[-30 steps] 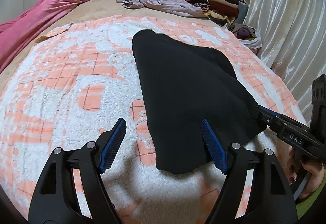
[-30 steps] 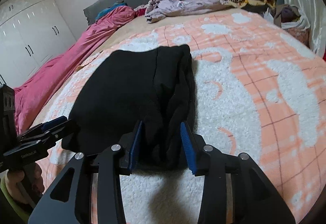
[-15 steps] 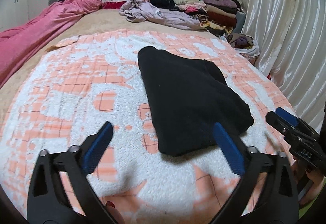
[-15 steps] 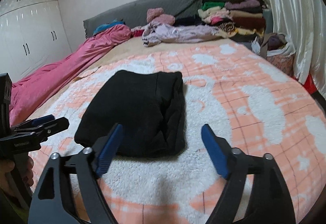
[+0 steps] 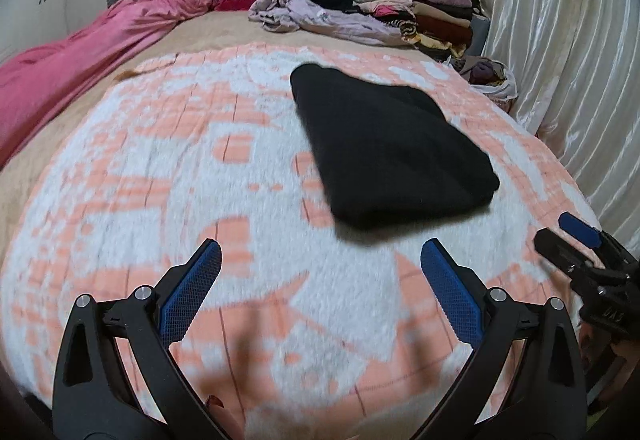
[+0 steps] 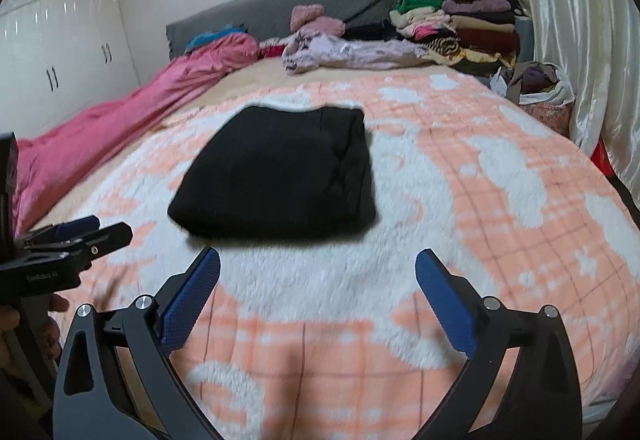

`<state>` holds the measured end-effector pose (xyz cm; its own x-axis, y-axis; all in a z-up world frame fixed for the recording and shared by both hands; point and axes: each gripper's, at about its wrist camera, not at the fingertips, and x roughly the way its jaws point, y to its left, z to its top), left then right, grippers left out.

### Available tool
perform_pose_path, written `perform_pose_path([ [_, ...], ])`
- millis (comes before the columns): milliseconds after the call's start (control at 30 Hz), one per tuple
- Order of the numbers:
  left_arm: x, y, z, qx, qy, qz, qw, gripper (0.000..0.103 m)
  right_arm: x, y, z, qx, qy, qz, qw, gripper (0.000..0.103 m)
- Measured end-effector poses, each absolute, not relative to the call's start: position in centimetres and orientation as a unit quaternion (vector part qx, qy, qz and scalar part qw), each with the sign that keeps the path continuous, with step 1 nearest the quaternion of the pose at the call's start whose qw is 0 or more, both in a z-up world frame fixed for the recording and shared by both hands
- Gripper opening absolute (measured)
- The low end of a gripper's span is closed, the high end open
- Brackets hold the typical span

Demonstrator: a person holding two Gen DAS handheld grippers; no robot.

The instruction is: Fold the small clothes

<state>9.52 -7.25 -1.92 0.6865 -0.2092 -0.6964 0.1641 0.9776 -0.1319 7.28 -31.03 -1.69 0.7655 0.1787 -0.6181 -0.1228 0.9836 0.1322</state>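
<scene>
Both grippers hang low over the near part of the bed, level and aimed toward the headboard. The left gripper (image 5: 320,282) has its blue-padded fingers (image 5: 190,290) spread wide and holds nothing. The right gripper (image 6: 318,286) is spread just as wide, also holding nothing; from the left wrist view it shows at the right edge (image 5: 580,244), beside the bed's right side, and a hand is partly visible beneath it.

The bed (image 6: 400,80) fills the room from the white wardrobe (image 6: 60,52) on the left to the shiny white curtain (image 5: 560,40) on the right. A fluffy peach-and-white blanket (image 5: 160,180) covers its near half. A pink quilt (image 6: 120,116) runs along the left edge up to the grey headboard (image 6: 280,8). At the far right corner sits a stack of folded clothes (image 6: 460,28), with a crumpled lilac garment (image 6: 352,54) lying beside it and a full bag (image 6: 540,88) by the right edge.

The black garment (image 6: 280,176) lies folded into a thick, roughly square packet in the middle of the blanket, ahead of both grippers and touched by neither; its layered fold edges show along its right side
</scene>
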Motion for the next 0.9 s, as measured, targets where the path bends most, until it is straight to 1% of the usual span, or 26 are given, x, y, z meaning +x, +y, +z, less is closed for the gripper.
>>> perform_pose_path([
  [300,8.7,-6.6,-2.7,-0.032,0.388,-0.090,0.917,0.094,7.0,-30.2,-3.1,0.034,0.358,0.076,0.930,0.098],
  [900,8.3,-5.6,-1.9,-0.045,0.386,-0.073,0.919,0.094,6.8,-30.0,-2.4,0.030,0.353,0.074,0.932,0.098],
])
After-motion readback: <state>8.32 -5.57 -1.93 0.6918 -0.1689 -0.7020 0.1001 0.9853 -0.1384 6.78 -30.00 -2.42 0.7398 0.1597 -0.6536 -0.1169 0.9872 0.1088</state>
